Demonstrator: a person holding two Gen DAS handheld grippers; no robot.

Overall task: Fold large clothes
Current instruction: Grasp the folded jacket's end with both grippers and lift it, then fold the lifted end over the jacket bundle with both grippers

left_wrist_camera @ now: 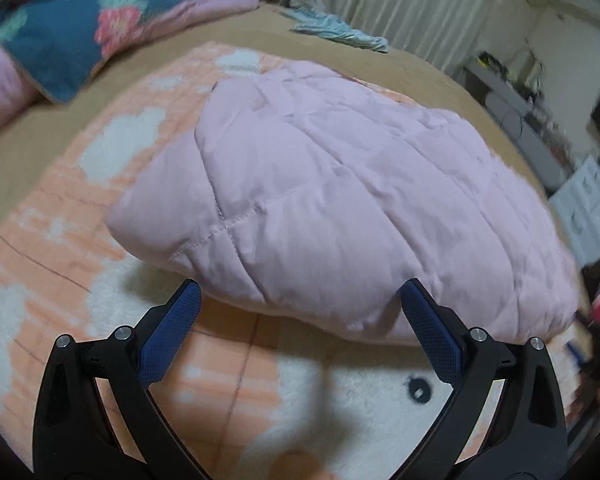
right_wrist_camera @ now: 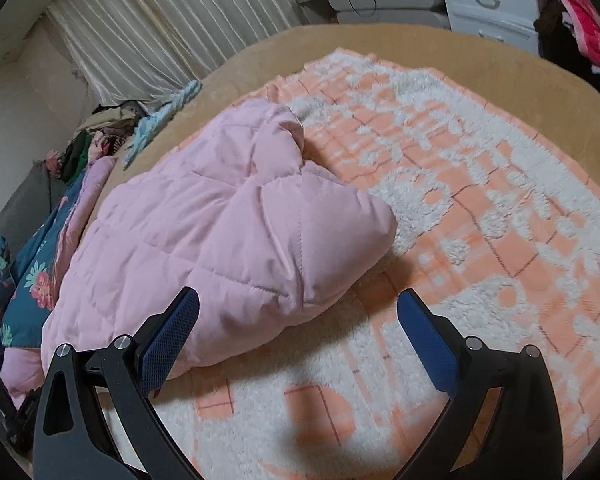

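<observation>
Centrally, in both wrist views, a puffy pale pink quilted coat [left_wrist_camera: 340,208] lies folded into a thick bundle on an orange and white fleecy blanket [left_wrist_camera: 60,240], which is spread over a tan bedcover [left_wrist_camera: 32,128].

From the left wrist view, the left gripper [left_wrist_camera: 300,312] hangs just above the blanket with its 2 black arms spread wide and its blue textured fingertips [left_wrist_camera: 172,332] holding nothing. The near edge of the pink coat sits between and just beyond the 2 tips, close to them; whether it touches the right-hand tip cannot be told. A small black ring-shaped mark [left_wrist_camera: 419,390] shows on a white patch of the blanket. Farther back lie a dark blue floral quilt with a pink lining [left_wrist_camera: 80,28] and a crumpled light blue cloth [left_wrist_camera: 340,32], in front of cream pleated curtains [left_wrist_camera: 420,4].

From the right wrist view, the right gripper [right_wrist_camera: 298,312] is likewise spread wide and empty above the blanket [right_wrist_camera: 480,220]. The pink coat [right_wrist_camera: 204,232] lies mostly to the left, and its bulging near corner reaches into the gap between the blue fingertips [right_wrist_camera: 168,340], near the left-hand one. White drawers [right_wrist_camera: 488,0] stand beyond the bed, with a bright pink cloth [right_wrist_camera: 588,24] at the far right edge.
</observation>
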